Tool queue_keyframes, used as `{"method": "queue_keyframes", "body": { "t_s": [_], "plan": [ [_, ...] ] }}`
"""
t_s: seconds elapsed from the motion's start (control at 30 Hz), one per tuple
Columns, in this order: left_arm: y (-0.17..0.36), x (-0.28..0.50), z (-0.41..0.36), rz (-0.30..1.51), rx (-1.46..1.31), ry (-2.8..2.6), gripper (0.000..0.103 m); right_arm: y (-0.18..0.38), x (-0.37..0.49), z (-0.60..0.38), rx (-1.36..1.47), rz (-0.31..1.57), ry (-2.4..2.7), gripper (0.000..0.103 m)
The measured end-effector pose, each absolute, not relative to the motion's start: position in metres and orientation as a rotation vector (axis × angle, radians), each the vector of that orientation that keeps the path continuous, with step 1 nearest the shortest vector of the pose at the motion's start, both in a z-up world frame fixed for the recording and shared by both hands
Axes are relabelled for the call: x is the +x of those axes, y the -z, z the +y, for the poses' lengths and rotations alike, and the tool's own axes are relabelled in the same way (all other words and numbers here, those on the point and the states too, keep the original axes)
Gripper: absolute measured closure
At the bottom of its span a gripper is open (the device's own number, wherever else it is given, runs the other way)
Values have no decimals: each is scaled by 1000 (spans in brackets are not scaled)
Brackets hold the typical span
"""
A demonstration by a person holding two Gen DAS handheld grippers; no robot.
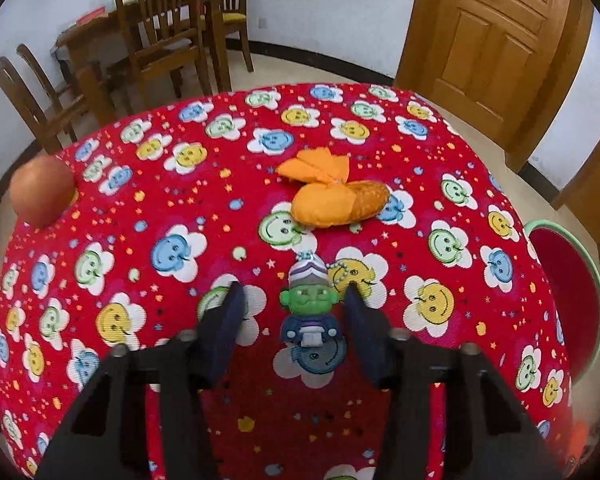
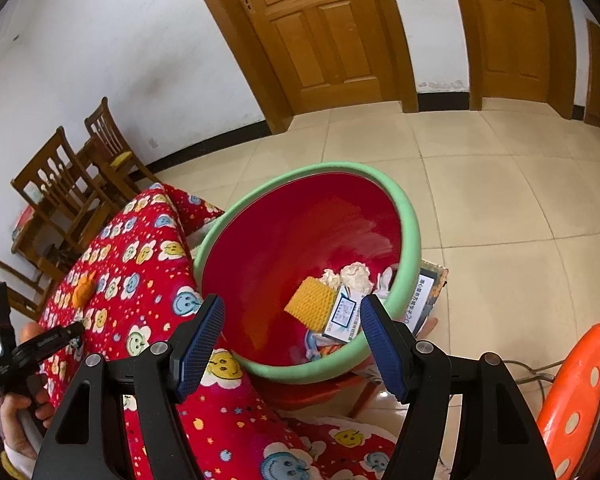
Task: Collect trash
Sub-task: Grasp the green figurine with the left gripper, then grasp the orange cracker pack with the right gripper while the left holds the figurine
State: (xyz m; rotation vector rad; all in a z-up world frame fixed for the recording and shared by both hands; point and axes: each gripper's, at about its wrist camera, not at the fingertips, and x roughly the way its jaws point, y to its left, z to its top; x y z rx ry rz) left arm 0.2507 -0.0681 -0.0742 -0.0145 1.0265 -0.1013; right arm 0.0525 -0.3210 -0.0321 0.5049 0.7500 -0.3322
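Low in the left wrist view, left gripper spread over a small green-faced figure, one dark pad on each side with a gap to both, not pinching. Figure lying on the red smiley-flower tablecloth, bead chain trailing from its cap. Above centre, an orange cloth piece on the same cloth. At far left edge, a reddish apple. At right edge, part of the green-rimmed red basin.

Over in the right wrist view, right gripper spread, nothing between its blue pads, hanging over the basin. Inside, lower right: yellow foam net, crumpled white paper, a small white box. Lower left, a hand on the other gripper's handle.
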Motion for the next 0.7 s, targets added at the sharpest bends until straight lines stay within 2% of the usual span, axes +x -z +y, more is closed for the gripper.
{"method": "queue_keyframes", "body": {
  "t_s": [0.1,0.63,0.7],
  "plan": [
    [74,248,-66,1021,-32,122,74,28,58,-312,488,755,315,31],
    [49,241,10,960,-144,60,74,7,116,-212,353,822,72,31],
    [47,241,25,948,-158,24,74,5,126,-192,320,826,38,27]
  ]
}}
